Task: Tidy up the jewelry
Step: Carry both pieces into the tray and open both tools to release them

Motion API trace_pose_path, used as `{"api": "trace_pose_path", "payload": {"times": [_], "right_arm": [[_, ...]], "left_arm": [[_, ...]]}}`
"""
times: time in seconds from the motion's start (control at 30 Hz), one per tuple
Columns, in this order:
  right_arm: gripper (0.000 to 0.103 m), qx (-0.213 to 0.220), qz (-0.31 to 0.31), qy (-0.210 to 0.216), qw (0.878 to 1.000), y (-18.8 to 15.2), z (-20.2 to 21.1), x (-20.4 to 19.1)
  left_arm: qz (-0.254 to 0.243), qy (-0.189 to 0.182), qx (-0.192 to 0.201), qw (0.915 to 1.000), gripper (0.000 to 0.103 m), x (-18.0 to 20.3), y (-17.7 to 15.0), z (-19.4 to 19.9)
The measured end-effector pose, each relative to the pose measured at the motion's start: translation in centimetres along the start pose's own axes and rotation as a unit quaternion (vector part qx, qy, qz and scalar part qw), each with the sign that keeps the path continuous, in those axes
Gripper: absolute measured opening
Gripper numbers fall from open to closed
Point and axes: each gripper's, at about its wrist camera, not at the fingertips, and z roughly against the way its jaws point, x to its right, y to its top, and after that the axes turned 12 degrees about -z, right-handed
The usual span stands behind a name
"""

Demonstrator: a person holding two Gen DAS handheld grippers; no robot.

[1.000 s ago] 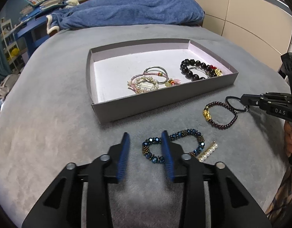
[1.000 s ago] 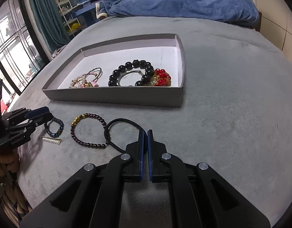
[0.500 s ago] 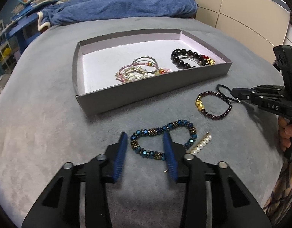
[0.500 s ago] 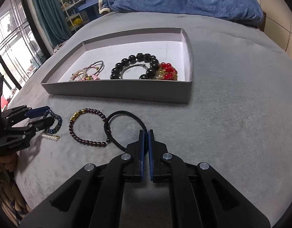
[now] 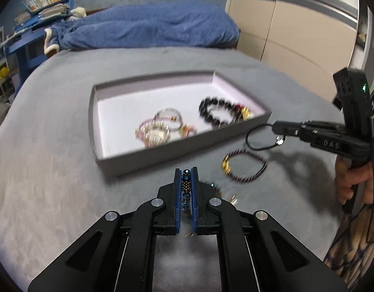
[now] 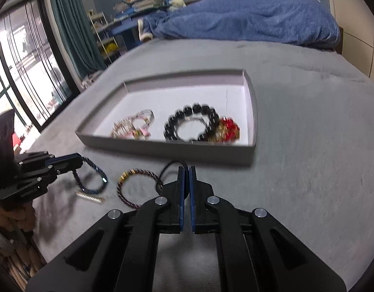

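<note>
My left gripper (image 5: 186, 172) is shut on the blue beaded bracelet (image 5: 186, 180) and holds it lifted; the bracelet hangs from it in the right wrist view (image 6: 94, 172). My right gripper (image 6: 186, 170) is shut on the black hair tie (image 5: 258, 137), raised near the grey tray's (image 5: 94, 131) right front corner. The dark red bracelet with a gold charm (image 5: 244, 166) and a pearl bar clip (image 6: 89, 197) lie on the grey bedspread. The tray holds a black bead bracelet (image 5: 218, 112) and pink and pearl bracelets (image 5: 157, 126).
A blue blanket (image 5: 148, 29) lies at the far end of the bed. A blue shelf with books (image 5: 41, 7) stands at the back left. Beige cabinet panels (image 5: 296, 36) are on the right. A window and a teal curtain (image 6: 65, 24) are on the left.
My left gripper closed on the blue bracelet and lifted it off the bed. My right gripper rose with the hair tie, toward the tray.
</note>
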Motion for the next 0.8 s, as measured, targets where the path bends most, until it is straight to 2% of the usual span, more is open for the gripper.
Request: {"api": "trace_pose_path", "payload": {"times": [0.3, 0.53, 0.8], "right_arm": [[0.003, 0.027, 0.007, 0.019, 0.999, 2.3, 0.4, -1.4], [0.003, 0.039, 0.008, 0.02, 0.999, 4.0, -0.3, -2.1], [0.003, 0.023, 0.017, 0.007, 1.0, 5.1, -2.6, -2.8]], "left_arm": [[-0.001, -0.003, 0.053, 0.9986, 0.007, 0.4, 3.0, 1.5], [0.019, 0.003, 0.095, 0.9953, 0.007, -1.5, 5.3, 2.3], [0.03, 0.008, 0.095, 0.995, 0.007, -2.7, 6.3, 1.0]]}}
